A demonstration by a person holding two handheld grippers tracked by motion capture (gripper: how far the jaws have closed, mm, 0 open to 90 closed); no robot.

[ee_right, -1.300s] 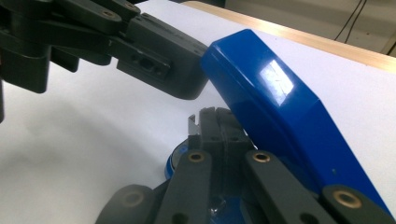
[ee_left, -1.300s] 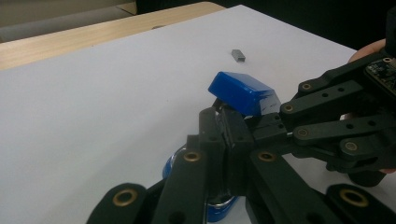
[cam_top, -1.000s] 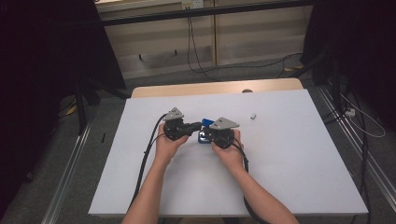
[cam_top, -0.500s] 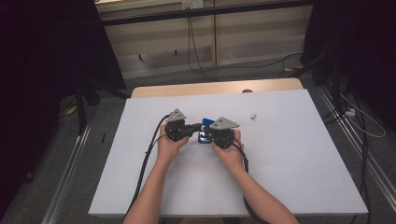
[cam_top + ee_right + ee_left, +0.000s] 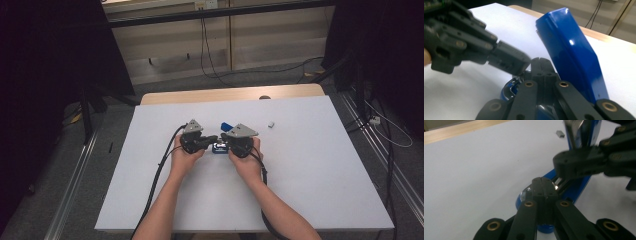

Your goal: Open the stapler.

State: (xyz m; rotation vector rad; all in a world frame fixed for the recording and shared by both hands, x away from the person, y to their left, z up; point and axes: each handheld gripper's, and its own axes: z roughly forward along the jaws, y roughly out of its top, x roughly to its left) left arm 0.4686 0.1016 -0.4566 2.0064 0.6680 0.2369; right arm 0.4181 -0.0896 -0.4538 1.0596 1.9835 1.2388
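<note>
A fixed camera overhead is looking forward and down across the whole tabletop. Each gripper camera is riding low, peering along its own tongs at very close range; all three are sharing the blue stapler at the centre.

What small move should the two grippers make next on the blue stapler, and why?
Probably hold still with the right gripper and ease the left gripper along the stapler rail. Both jaws are shut at the base, the blue top is swung open, and a small staple block lies apart on the table.
</note>
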